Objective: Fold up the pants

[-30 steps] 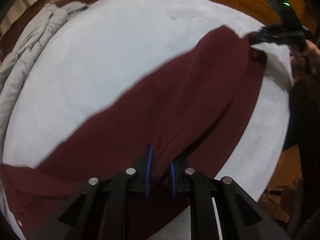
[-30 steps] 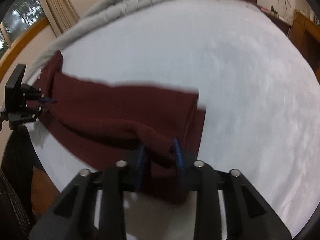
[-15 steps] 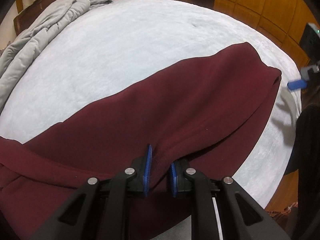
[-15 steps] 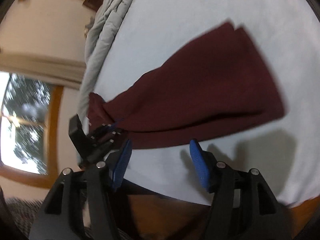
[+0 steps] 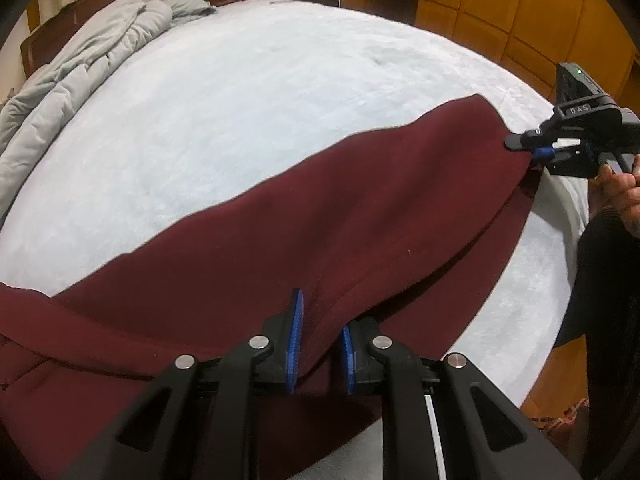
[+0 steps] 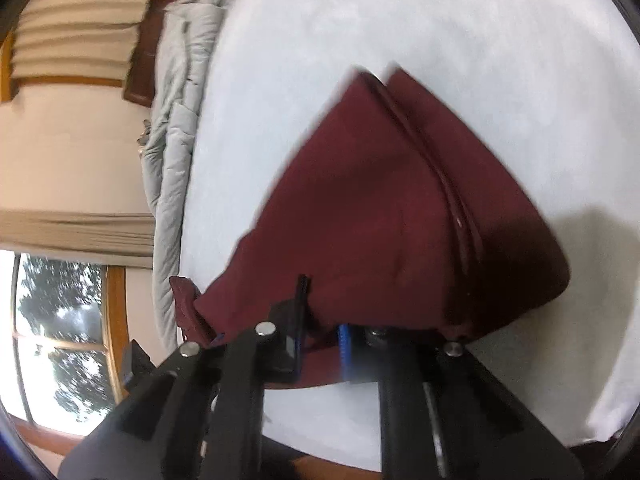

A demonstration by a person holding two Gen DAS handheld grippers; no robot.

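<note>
- The bed (image 5: 248,92) is the work surface here, pale cover stretching well out beyond both sets of fingers, with a grey duvet (image 5: 80,60) bunched along the far side, nowhere near the action.
- The pants (image 5: 320,220) are the dark red strip lying across the near part of the bed, running from right at the left gripper's fingers out to the right gripper at the far end. Looks to me like they're already doubled lengthwise, one leg on top of the other. In the right wrist view you can see two layered edges (image 6: 448,184) running side by side out ahead of the fingers.
- So progress-wise I'd say the first fold is done and the shorter folds are still to go. The strip is still full length, nothing folded end to end yet.
- Left gripper (image 5: 319,344): fingers pressed in on a raised ridge of the fabric at the near edge, so it's pinching the pants.
- Right gripper (image 6: 320,340): fingers closed in on the cloth at the other end too, as far as the blur lets me tell. From the left wrist view you can see it (image 5: 540,151) nipping the end corner.
- My guess is the next bit is bringing one end over toward the other, but that's just a guess.
</note>
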